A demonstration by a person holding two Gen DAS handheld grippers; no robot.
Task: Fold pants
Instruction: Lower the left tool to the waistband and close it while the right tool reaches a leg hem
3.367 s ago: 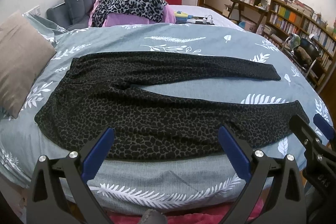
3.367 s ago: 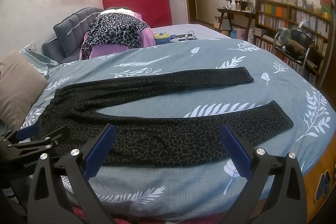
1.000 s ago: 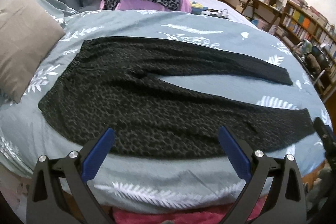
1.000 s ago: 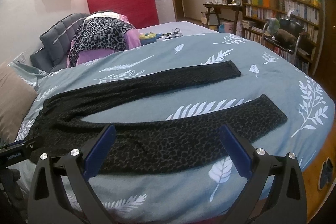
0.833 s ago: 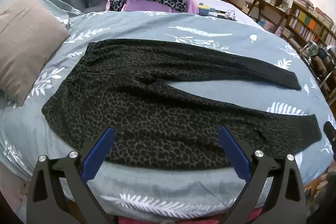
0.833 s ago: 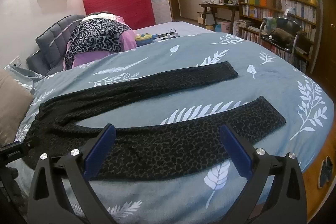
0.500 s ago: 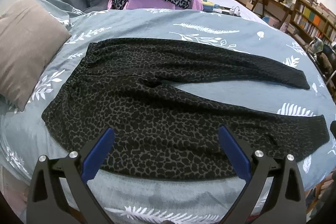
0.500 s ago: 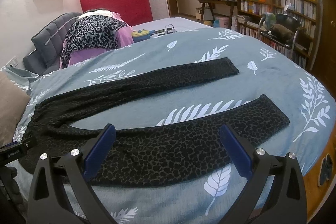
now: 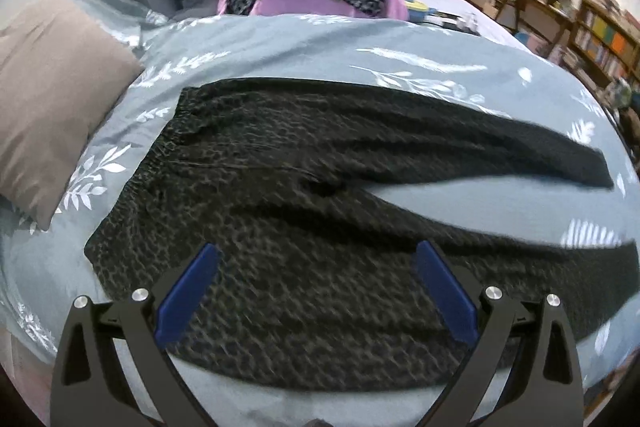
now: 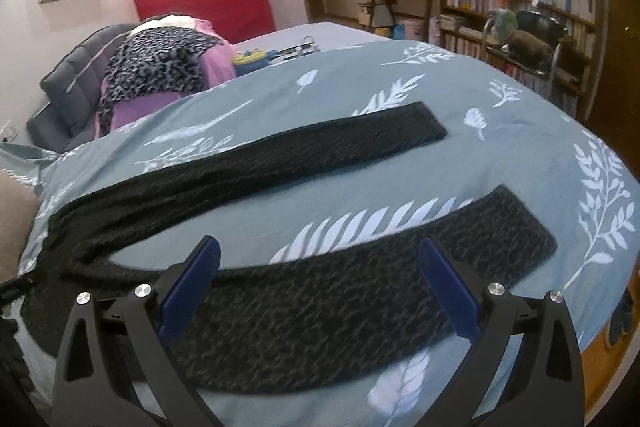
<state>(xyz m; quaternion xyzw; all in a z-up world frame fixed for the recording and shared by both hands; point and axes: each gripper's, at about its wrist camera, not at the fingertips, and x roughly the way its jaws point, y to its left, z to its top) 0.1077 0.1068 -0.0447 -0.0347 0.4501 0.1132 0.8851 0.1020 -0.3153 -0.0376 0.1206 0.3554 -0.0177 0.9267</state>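
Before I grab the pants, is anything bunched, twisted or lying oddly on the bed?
Nothing stands out. The pants lie flat on the bedspread, legs spread apart in a V, with slight wrinkles near the crotch. Both tools are open, holding nothing.

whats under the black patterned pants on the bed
The pants lie spread flat on a grey-blue duvet with white leaf prints, which shows between the two legs and all round them. Whatever lies beneath the duvet is covered.

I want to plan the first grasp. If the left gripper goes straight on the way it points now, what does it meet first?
Most likely the pants: the open left gripper points at their upper part, near the waist. Depth is unclear.
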